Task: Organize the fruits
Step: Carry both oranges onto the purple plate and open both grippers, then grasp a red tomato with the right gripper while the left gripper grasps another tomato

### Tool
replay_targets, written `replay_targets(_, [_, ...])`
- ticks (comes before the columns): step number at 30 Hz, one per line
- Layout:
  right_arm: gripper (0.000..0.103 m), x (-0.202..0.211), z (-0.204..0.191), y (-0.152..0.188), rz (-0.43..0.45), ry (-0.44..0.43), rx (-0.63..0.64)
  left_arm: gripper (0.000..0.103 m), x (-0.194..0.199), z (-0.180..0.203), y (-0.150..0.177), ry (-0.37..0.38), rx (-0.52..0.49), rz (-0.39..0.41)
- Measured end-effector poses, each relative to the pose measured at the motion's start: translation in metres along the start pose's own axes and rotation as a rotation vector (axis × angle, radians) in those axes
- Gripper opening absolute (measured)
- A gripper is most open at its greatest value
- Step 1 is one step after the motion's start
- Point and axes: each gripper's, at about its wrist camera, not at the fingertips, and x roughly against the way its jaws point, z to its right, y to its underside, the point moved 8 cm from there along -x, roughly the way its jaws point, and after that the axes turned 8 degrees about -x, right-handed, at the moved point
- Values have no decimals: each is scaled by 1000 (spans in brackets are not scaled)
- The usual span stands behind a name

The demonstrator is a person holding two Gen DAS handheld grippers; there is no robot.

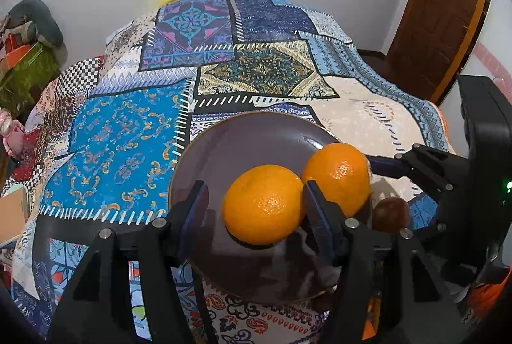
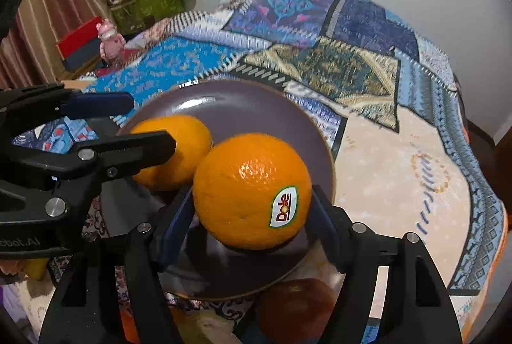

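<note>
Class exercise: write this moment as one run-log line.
plate: two oranges on it | right gripper: fingers around stickered orange | left gripper: open around other orange

The far half of the plate [image 1: 256, 132] and the patterned cloth [image 1: 121, 132] beyond lie open, while two touching oranges [image 1: 264, 204] [image 2: 252, 190] and both tools [image 1: 254, 209] [image 2: 252, 216] crowd its near half.

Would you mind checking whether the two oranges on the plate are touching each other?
Touching. In the left wrist view the near orange and the far orange meet with no plate showing between them; the right wrist view agrees.
</note>
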Motion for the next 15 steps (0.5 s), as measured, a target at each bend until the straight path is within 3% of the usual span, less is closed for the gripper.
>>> replay_targets(2, [78,7,-1,-3,17,3,4,61,9,-1,-1,-12,-6,19])
replay_targets(15, [83,70,6,-7,135,35,-17,69,82,-13,4,-78,-7,155])
